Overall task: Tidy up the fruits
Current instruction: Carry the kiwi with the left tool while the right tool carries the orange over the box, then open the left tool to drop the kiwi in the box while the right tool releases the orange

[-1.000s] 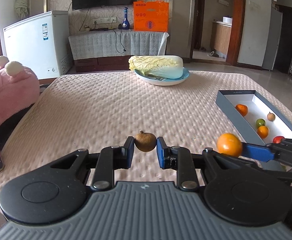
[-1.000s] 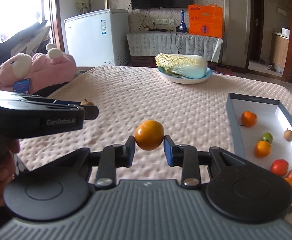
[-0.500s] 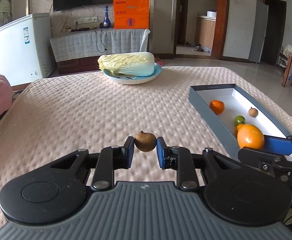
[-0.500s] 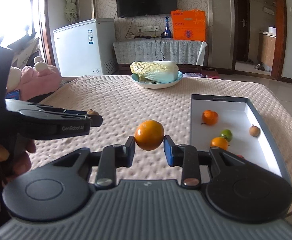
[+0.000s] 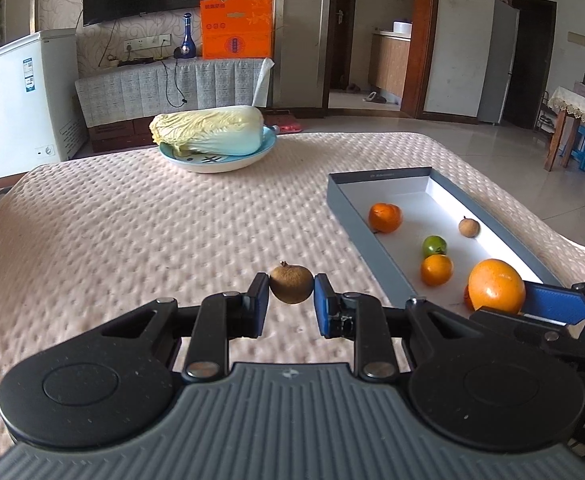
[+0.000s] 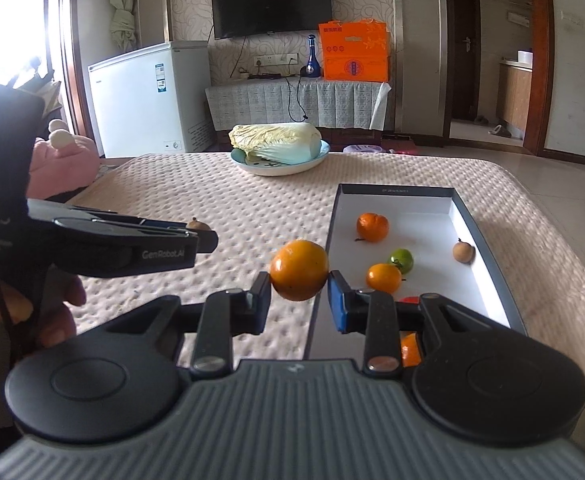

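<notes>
Two camera views took in a living room with swirl-patterned wallpaper, a dark television [image 6: 270,2] on the far wall and a white chest freezer [image 6: 148,98] near the curtained window. Below the television ran a low cabinet under a patterned cloth [image 5: 172,88], carrying an orange gift box [image 5: 236,28] and a blue bottle [image 5: 187,38]. Dark wooden doorways opened to the right over a pale tiled floor.

Most of the foreground was a counter [image 5: 112,232] covered in a bumpy, cream-pink quilted cloth. At its far edge a napa cabbage [image 5: 208,130] lay on a light blue plate [image 5: 216,164]. A pink plush toy [image 6: 62,156] sat off the left side. On the right lay a long grey box [image 5: 356,224] with a white inside, holding a tangerine [image 5: 385,218], a small orange [image 5: 436,270], a green fruit [image 5: 434,245] and a longan [image 5: 469,227], all apart from one another.

The right hand-held gripper [image 6: 299,294] clamped a large orange [image 6: 299,270] above the box's near left edge. The left hand-held gripper [image 5: 291,300] pinched a brown longan-like fruit [image 5: 291,283] above the cloth, just left of the box.
</notes>
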Motion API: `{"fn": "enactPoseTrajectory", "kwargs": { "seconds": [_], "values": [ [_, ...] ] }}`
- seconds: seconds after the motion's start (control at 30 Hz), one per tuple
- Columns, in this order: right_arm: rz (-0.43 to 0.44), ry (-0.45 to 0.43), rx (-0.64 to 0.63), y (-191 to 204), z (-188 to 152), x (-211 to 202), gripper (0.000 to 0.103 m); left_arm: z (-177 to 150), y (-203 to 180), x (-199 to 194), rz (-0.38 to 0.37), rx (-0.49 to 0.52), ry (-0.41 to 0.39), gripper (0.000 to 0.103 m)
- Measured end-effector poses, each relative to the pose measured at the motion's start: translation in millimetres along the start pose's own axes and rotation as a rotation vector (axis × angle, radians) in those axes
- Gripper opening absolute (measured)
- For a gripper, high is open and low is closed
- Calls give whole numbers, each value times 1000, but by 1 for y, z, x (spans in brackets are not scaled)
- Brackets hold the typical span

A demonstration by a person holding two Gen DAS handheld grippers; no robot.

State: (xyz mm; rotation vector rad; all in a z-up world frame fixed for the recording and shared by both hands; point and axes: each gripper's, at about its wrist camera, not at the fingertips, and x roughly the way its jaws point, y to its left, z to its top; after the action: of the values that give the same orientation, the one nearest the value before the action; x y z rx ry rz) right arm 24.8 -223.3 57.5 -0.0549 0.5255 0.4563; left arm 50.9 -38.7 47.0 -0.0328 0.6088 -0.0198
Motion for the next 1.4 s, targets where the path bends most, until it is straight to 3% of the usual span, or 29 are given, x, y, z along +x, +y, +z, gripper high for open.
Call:
{"fn": "enactPoseTrajectory", "kwargs": {
  "seconds": [0.87,1.23,1.3,1.37,1.4],
  "values": [
    [-84,30,42,-40,-7,-10,34,15,-70,47,-117,31,-3,28],
    [-163,99,72,-59,-8,13,34,18,-109,91,-192,70,36,30],
    [-178,122,65,-63,-8,22,34,18,-113,95,-194,81,41,41],
    [-194,138,70,-68,-8,31,35,19,-114,94,-188,85,27,63],
    [-201,138,78,-72,-7,34,35,19,-114,92,-188,88,13,66]
  ]
}}
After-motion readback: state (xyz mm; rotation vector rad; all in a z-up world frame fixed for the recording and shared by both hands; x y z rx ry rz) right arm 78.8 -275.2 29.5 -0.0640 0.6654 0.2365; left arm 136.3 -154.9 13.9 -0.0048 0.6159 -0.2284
